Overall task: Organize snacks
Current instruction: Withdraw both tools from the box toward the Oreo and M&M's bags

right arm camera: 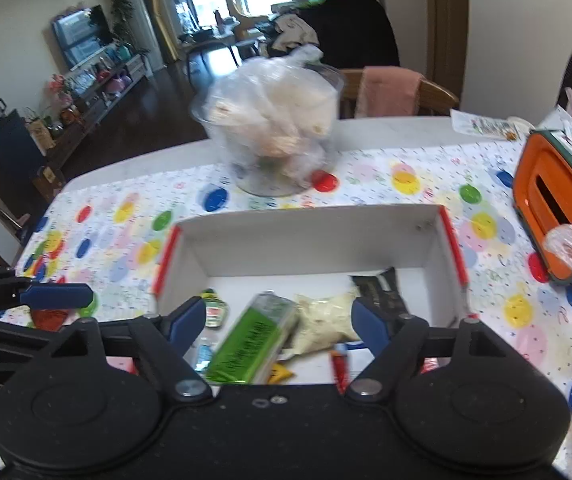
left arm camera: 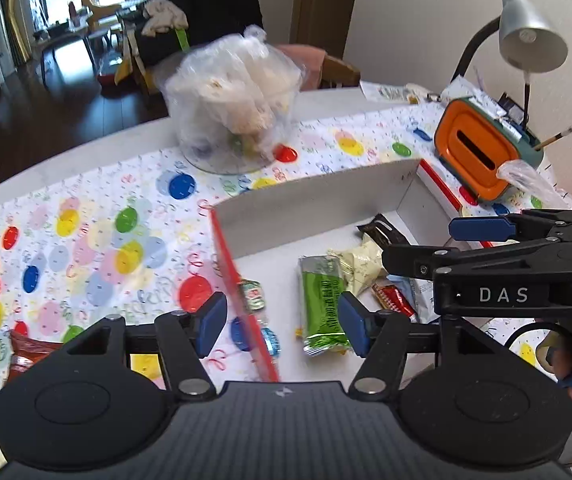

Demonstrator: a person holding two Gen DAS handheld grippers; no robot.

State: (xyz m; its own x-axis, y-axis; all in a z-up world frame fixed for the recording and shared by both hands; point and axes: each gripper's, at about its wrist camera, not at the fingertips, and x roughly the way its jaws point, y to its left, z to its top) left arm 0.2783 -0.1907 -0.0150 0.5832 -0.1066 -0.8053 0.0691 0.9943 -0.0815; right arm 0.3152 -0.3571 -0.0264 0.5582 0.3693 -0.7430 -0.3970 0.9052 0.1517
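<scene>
Both my tongs gape wide, empty: left gripper (left arm camera: pixel 282 322) over the box (left arm camera: pixel 310 196) edge, right gripper (right arm camera: pixel 274 320) above it. The green snack (right arm camera: pixel 250 340) lies inside beside a pale packet (right arm camera: pixel 326 318).

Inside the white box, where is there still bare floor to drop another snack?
The box floor is bare along the back wall and in the far-left corner. The near half is crowded: green packet, pale pouch and dark wrapper lie bunched together.
</scene>
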